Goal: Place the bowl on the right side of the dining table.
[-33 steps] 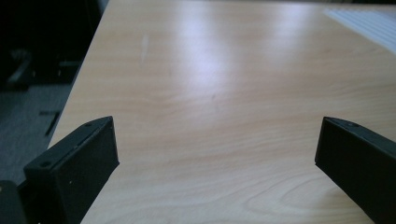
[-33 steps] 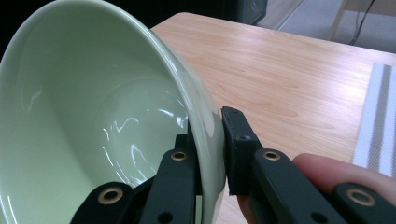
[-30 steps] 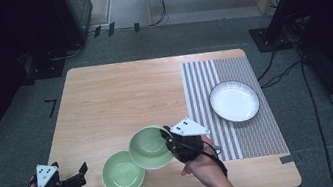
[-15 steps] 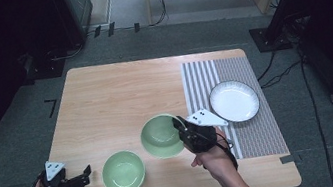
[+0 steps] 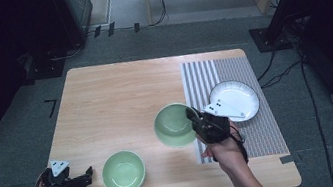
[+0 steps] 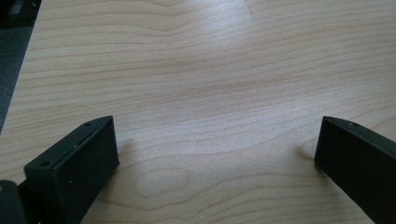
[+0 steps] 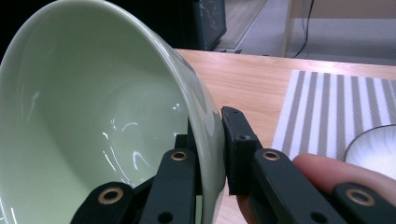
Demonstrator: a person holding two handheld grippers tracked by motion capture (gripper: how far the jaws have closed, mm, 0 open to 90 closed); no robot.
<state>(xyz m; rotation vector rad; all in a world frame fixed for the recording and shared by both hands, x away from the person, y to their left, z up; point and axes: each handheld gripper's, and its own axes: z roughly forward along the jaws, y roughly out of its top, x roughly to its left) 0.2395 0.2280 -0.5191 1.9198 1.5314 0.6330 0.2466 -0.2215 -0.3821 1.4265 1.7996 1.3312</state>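
Pale green glazed ceramic bowl (image 5: 174,124) is what we see clamped by its rim in the right gripper (image 5: 193,117): in the right gripper view one black jaw sits inside the bowl (image 7: 93,121) and the other presses its outer wall, so the jaws are closed on the rim. We take the striped grey-and-white placemat (image 5: 217,73) as our landmark. The held bowl hangs just beside the placemat's left edge, over the light wooden table (image 5: 114,96), tilted in the right gripper view. On the placemat lies a round white plate (image 5: 236,98), partly covered by the gripper's grey three-cornered plate. A second pale green bowl (image 5: 123,172) stands upright on the table, well apart from the placemat, toward the near edge. Farther still from the placemat, at the table's near left corner, we see the left gripper (image 5: 86,176); its jaws stand wide apart over bare wood (image 6: 201,93), gripping nothing.
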